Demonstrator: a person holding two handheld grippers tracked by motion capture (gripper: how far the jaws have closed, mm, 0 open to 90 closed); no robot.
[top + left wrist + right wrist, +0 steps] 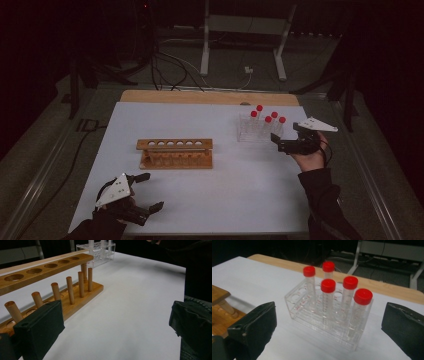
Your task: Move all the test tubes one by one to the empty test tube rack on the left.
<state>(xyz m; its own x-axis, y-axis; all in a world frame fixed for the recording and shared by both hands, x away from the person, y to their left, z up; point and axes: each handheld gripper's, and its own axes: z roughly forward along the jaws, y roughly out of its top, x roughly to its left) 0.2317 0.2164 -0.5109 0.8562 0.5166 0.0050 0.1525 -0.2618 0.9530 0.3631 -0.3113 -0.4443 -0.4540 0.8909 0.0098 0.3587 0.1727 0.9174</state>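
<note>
My white table point(225, 190) sits in a dark room. My left gripper point(150, 192) gapes unladen at the near-left corner. The wooden rack point(175, 152) runs left-right mid-table. 5 red-capped tubes point(328, 300) stand upright in the clear rack point(247, 132), far right, before my spread right gripper point(286, 136).

The room is dim, its far side nearly black. Beyond the white table point(200, 200), a grey floor point(40, 150) carries loose cables point(170, 67) and a white metal stand point(245, 30).
</note>
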